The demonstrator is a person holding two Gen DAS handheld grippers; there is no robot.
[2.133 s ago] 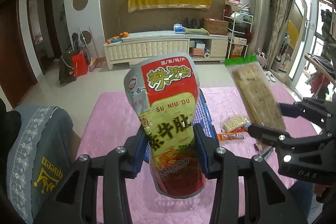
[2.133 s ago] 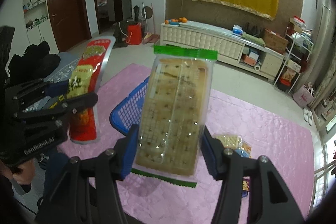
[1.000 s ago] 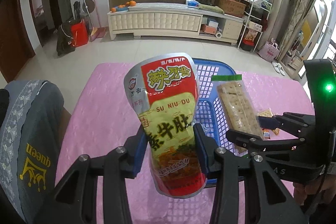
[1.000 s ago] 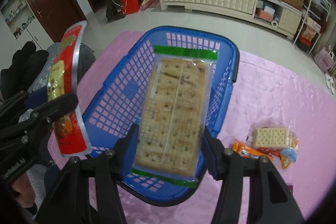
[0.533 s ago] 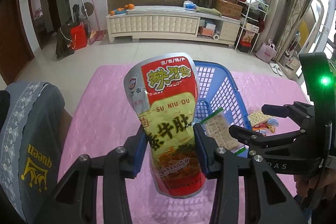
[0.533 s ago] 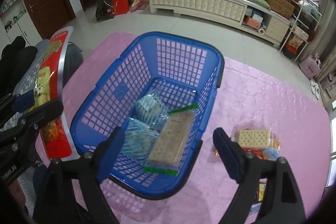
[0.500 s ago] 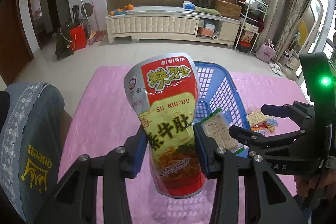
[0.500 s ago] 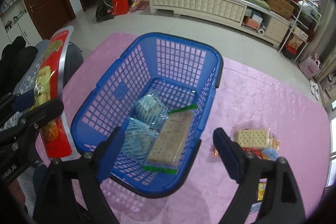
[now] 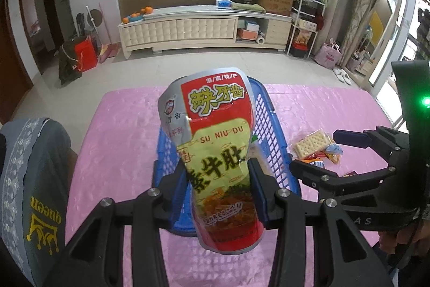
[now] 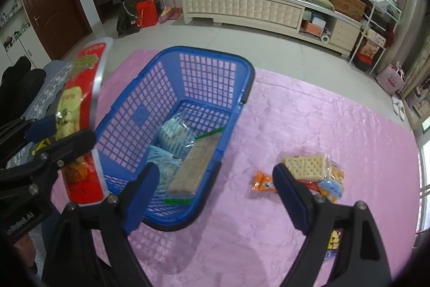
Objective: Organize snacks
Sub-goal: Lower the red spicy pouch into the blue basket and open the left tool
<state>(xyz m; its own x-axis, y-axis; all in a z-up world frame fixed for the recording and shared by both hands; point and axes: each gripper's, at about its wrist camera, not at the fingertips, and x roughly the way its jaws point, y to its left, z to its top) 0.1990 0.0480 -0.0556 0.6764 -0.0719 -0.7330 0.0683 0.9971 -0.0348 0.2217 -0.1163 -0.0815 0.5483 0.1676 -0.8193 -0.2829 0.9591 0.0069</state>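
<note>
My left gripper (image 9: 218, 188) is shut on a red and yellow snack bag (image 9: 215, 141), held upright above the near end of the blue basket (image 9: 268, 125). In the right wrist view the same bag (image 10: 80, 109) hangs at the basket's left side. My right gripper (image 10: 215, 184) is open and empty above the basket's near right corner. The basket (image 10: 172, 66) holds a long cracker pack (image 10: 197, 166) and two blue-striped packets (image 10: 174, 136).
A pile of small snacks with a square cracker pack (image 10: 305, 167) and an orange packet (image 10: 263, 182) lies on the pink tablecloth (image 10: 309, 112) right of the basket. A grey cushioned chair (image 9: 29, 179) stands at the table's left edge.
My right gripper opened and dropped the long cracker pack into the basket, then drew back toward me. My left gripper kept the red bag and shifted over the basket's near end.
</note>
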